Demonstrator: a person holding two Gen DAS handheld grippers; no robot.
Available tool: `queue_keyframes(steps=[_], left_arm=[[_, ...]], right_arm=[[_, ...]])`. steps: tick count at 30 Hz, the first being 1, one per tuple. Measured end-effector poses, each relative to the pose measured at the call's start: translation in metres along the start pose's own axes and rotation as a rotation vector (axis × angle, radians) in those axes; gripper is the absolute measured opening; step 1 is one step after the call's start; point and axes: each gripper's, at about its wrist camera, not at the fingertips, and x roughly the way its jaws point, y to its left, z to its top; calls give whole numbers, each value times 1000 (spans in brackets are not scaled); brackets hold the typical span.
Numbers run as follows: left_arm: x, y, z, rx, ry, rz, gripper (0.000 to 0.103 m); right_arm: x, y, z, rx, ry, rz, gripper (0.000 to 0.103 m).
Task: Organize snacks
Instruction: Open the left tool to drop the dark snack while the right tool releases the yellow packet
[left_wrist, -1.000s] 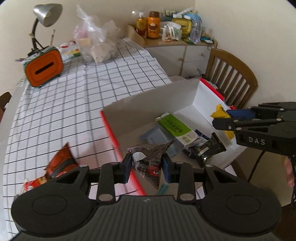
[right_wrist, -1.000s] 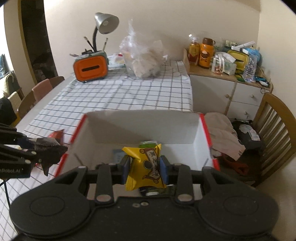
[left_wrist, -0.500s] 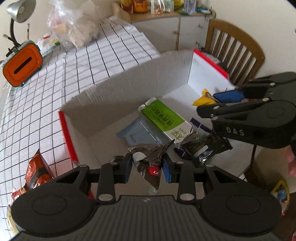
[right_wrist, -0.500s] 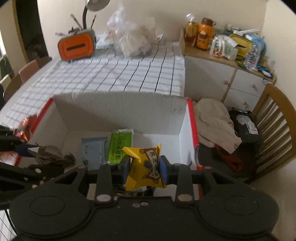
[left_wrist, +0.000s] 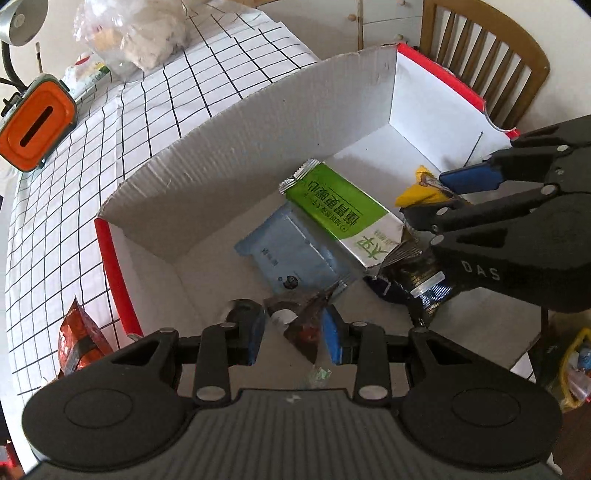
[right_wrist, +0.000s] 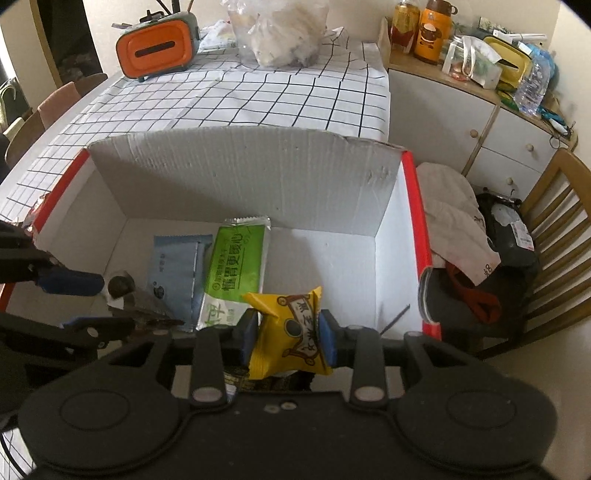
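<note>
A white cardboard box with red edges (left_wrist: 236, 133) (right_wrist: 243, 177) sits at the table's edge and holds a green packet (left_wrist: 343, 210) (right_wrist: 236, 269), a pale blue packet (left_wrist: 291, 254) (right_wrist: 173, 269) and a dark packet (left_wrist: 421, 284). My left gripper (left_wrist: 293, 334) is low inside the box with its pads spread wider than a brown snack packet (left_wrist: 301, 317) between them. My right gripper (right_wrist: 288, 341) is shut on a yellow snack packet (right_wrist: 291, 332) above the box's right half; it also shows in the left wrist view (left_wrist: 424, 192).
An orange-red snack packet (left_wrist: 77, 339) lies on the checked tablecloth left of the box. An orange tissue holder (right_wrist: 155, 48), a lamp and a plastic bag (right_wrist: 280, 29) stand at the far end. A wooden chair (right_wrist: 554, 240) with clothes and a cabinet stand to the right.
Both grippers have dropped lower into the box. My left gripper's pads have spread apart from the brown packet they were pinching. The right still grips the yellow packet.
</note>
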Motion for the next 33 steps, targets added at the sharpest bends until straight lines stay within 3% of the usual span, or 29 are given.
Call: queue_keyframes(steps=[4,9,14,18,23,33], left_arm=[[-1,3,0,-15,-15,-9,38],[-12,10,-4,-38,-66,-28,55],[-25,20,-9,-76,-108,-74,57],[-38,27,-16,-93,-155,-89,64],[-55,39,-28,-106,-206,-102,64],[-90,70,-55,-128,-295,-142,70]], right_arm=[[-3,-3,-1,20,-1,16,35],[-10,-5,-3,45,-9,34,38],[-25,-1,-6,48,-37,47,42],[-36,2,-8,52,-59,46,45],[-49,6,-11,65,-83,35,50],[-97,32,-16,105,-180,63,74]])
